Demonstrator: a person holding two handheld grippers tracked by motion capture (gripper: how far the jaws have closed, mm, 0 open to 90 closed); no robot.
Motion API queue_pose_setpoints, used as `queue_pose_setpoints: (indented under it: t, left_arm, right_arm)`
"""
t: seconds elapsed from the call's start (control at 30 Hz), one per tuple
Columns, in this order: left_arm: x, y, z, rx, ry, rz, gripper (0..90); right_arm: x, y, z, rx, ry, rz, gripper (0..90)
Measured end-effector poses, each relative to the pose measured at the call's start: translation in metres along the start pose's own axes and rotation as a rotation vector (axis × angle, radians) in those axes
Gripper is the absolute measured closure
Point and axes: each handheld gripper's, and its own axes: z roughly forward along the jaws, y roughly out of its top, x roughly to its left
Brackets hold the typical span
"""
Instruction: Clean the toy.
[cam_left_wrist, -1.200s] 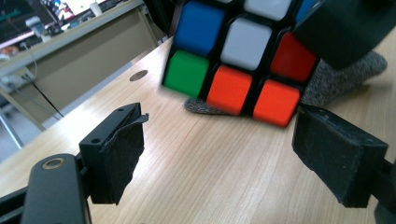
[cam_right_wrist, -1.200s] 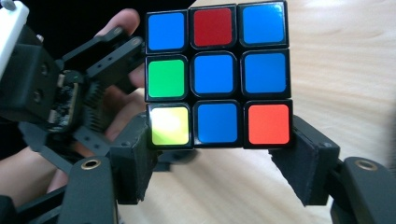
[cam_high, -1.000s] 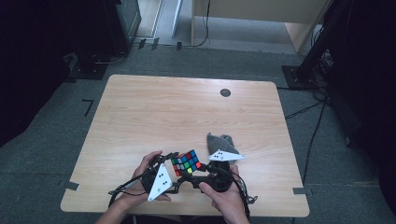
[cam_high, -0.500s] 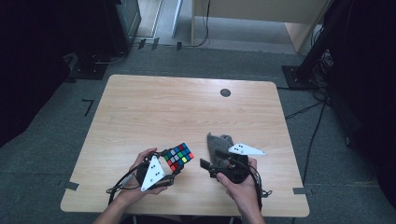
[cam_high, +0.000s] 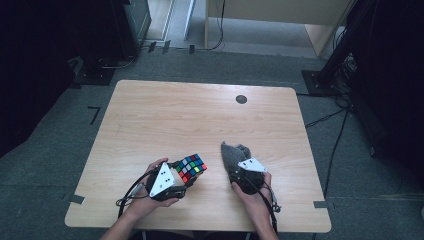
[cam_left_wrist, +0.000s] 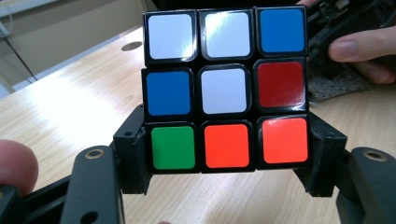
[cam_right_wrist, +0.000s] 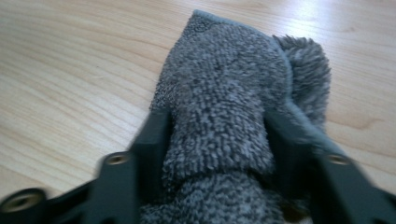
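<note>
The person holds one gripper in each hand at the near edge of the wooden table (cam_high: 165, 120), and I take the small dark round mark (cam_high: 241, 99) on the table top as the landmark.

The puzzle cube (cam_high: 191, 168) is far from this mark, toward the person and to the left of it. It is lifted a little from the wood. The left gripper (cam_high: 184, 183) pinches it: in the left gripper view the two black jaws press on the left and right sides of the cube (cam_left_wrist: 226, 88), low on the row with the green, orange and orange squares. The face to the camera has white, white, blue on top and blue, white, red in the middle. The left hand (cam_high: 150, 195) is around the gripper body.

The grey cloth (cam_high: 235, 155) lies on the table almost directly toward the person from the mark, well apart from it and to the right of the cube. The right gripper (cam_high: 240, 172) is down on its near end. Its jaws have just been closing, and in the right gripper view the fluffy cloth (cam_right_wrist: 224, 98) sits bunched between them, with both jaws against its sides. The far end of the cloth is folded and rests flat on the wood. The right hand (cam_high: 252, 192) is behind the gripper
</note>
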Motion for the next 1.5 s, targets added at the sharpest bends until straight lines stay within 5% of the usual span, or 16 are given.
queue_pose_setpoints:
  t: [0.07,0.2,0.43,0.57,0.63,0.7,0.8,0.83,1.0,1.13,1.2,1.27,1.33,1.43,1.5]
  left_arm:
    - [0.000,0.000,0.000,0.006,-0.004,0.003,33.8]
    - [-0.001,0.000,0.002,0.016,-0.009,0.005,33.8]
    - [-0.006,0.001,0.003,0.011,-0.021,0.028,33.8]
    - [-0.010,0.004,-0.001,-0.019,-0.033,0.056,33.8]
    - [-0.012,0.006,-0.003,-0.032,-0.036,0.068,33.9]
    - [-0.012,0.005,-0.004,-0.023,-0.036,0.085,33.9]
    - [-0.010,0.005,-0.003,-0.021,-0.036,0.073,34.0]
    - [-0.010,0.005,-0.002,-0.018,-0.033,0.074,34.0]
    - [-0.011,0.004,0.000,-0.005,-0.040,0.076,34.0]
    - [-0.013,0.008,-0.002,0.007,-0.023,0.085,34.0]
    - [-0.012,0.009,-0.002,0.007,-0.017,0.063,34.0]
    - [-0.012,0.011,0.001,0.052,0.022,0.074,34.0]
    - [-0.014,0.012,0.005,0.099,0.057,0.085,34.0]
    - [-0.015,0.015,0.012,0.166,0.071,0.049,34.0]
    - [-0.017,0.018,0.014,0.184,0.070,0.036,34.0]
  right_arm:
    - [-0.006,0.001,-0.003,-0.002,0.029,0.042,70.3]
    - [-0.009,0.007,-0.019,-0.066,0.173,0.125,73.8]
    - [0.040,0.050,-0.082,-0.283,0.513,0.076,73.7]
    - [0.055,0.055,-0.087,-0.270,0.614,0.084,73.7]
    - [0.053,0.050,-0.078,-0.241,0.607,0.102,73.6]
    - [0.044,0.043,-0.067,-0.213,0.621,0.169,73.7]
    - [0.034,0.036,-0.055,-0.149,0.476,0.145,73.7]
    - [0.032,0.034,-0.054,-0.144,0.465,0.156,73.6]
    - [0.039,0.045,-0.072,-0.246,0.572,0.143,73.1]
    - [0.045,0.042,-0.065,-0.210,0.583,0.159,73.0]
    - [0.038,0.038,-0.055,-0.121,0.454,0.137,73.1]
    - [0.030,0.032,-0.053,-0.132,0.420,0.163,73.1]
    - [0.033,0.035,-0.061,-0.179,0.435,0.139,72.9]
    - [0.059,0.045,-0.077,-0.246,0.478,0.010,72.8]
    - [0.078,0.047,-0.081,-0.234,0.486,-0.075,72.8]
